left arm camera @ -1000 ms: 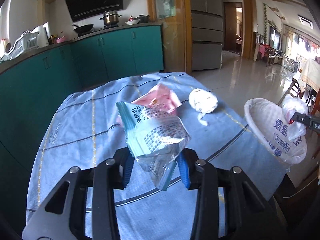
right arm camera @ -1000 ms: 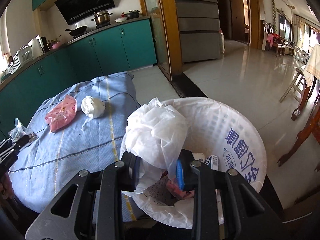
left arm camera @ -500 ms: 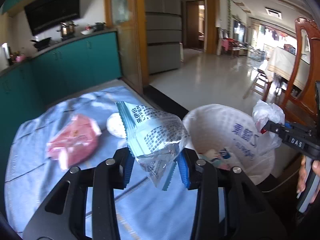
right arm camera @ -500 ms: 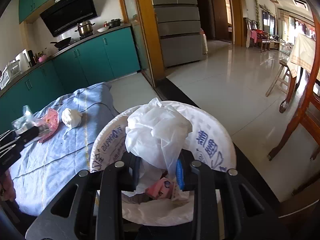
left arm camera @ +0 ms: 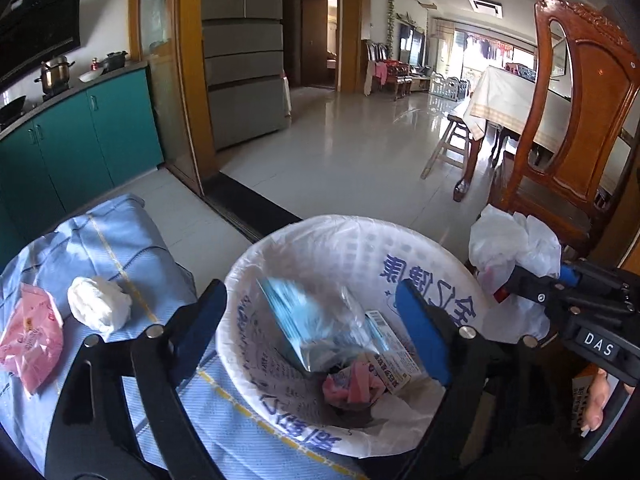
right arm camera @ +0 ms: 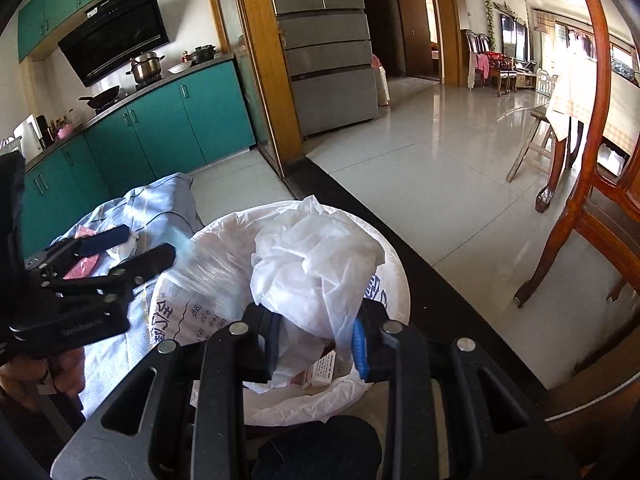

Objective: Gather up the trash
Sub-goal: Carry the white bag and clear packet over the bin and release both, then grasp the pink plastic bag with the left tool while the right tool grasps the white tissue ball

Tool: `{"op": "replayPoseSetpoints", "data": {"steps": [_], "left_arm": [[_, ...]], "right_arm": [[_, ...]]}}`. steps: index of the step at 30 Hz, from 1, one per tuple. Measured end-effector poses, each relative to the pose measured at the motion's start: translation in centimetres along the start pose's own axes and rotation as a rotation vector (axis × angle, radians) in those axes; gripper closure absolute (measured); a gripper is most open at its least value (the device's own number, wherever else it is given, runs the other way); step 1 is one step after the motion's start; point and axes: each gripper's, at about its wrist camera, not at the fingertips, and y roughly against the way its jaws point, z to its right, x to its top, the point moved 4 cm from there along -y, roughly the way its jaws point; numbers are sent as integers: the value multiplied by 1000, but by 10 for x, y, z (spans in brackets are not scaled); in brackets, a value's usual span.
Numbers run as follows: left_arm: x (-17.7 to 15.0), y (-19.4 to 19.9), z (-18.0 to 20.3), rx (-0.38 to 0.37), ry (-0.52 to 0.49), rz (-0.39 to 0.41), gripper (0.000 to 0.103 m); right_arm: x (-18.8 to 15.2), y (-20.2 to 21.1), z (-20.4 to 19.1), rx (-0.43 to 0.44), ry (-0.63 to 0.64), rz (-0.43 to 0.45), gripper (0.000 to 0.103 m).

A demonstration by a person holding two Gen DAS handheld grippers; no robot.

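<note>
My left gripper [left arm camera: 308,296] hangs over the white-lined trash bin [left arm camera: 360,240] with its jaws opening. The blue and clear snack wrapper [left arm camera: 316,328] is free of the pads and drops into the bin, onto other wrappers. In the right wrist view it is a blur [right arm camera: 192,248] beside the left gripper [right arm camera: 146,244]. My right gripper [right arm camera: 316,332] is shut on a bunched fold of the bin's white bag liner [right arm camera: 316,264] at the near rim, also seen from the left [left arm camera: 516,276]. A pink wrapper [left arm camera: 30,340] and a white paper wad [left arm camera: 98,306] lie on the blue tablecloth [left arm camera: 120,248].
A carved wooden chair [left arm camera: 572,120] stands close on the right of the bin. Teal kitchen cabinets [left arm camera: 80,140] run along the left behind the table. Tiled floor opens beyond, with a stool and a dining table further back. A hand [left arm camera: 596,400] holds the right gripper.
The left gripper swung right from over the table to above the bin, then its jaws spread and let the snack wrapper go. The right gripper kept its grip on the liner and shifted a little.
</note>
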Motion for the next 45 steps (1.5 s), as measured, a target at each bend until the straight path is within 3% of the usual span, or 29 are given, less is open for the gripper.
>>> {"op": "replayPoseSetpoints", "data": {"steps": [7,8,12,15,18,22,23,26,30,32,36,38,40,42,45], "left_arm": [[-3,31,-76,162,82,16,16],[-3,36,-88,181,93,18,16],[-7,56,-143,295,124,27,15],[-15,65,-180,366,137,19,14],[-30,63,-232,434,184,-36,14],[-46,42,-275,375,246,-116,14],[-51,34,-282,340,247,-145,14],[-62,17,-291,332,210,-193,14],[-75,8,-292,349,176,-215,17],[-80,9,-292,364,178,-216,34],[-88,15,-291,350,173,-207,42],[-92,20,-291,340,198,-195,54],[-97,26,-293,320,247,-178,59],[-102,34,-292,333,253,-169,63],[-107,49,-288,371,258,-159,68]], "right_arm": [[3,-24,-23,39,19,-35,72],[4,-28,-27,43,19,-41,69],[5,-45,-37,14,15,-80,37],[7,-47,-46,21,18,-74,28],[12,-50,-65,32,58,-67,26],[19,-57,-99,79,117,-73,26],[21,-61,-111,103,136,-78,26],[30,-77,-148,189,183,-88,21],[44,-108,-202,261,244,-113,21],[49,-130,-241,298,296,-133,21],[48,-167,-300,315,375,-197,21],[45,-181,-318,304,406,-219,21],[40,-194,-327,281,413,-244,23],[34,-203,-329,271,407,-284,52],[30,-198,-322,287,398,-286,65]]}}
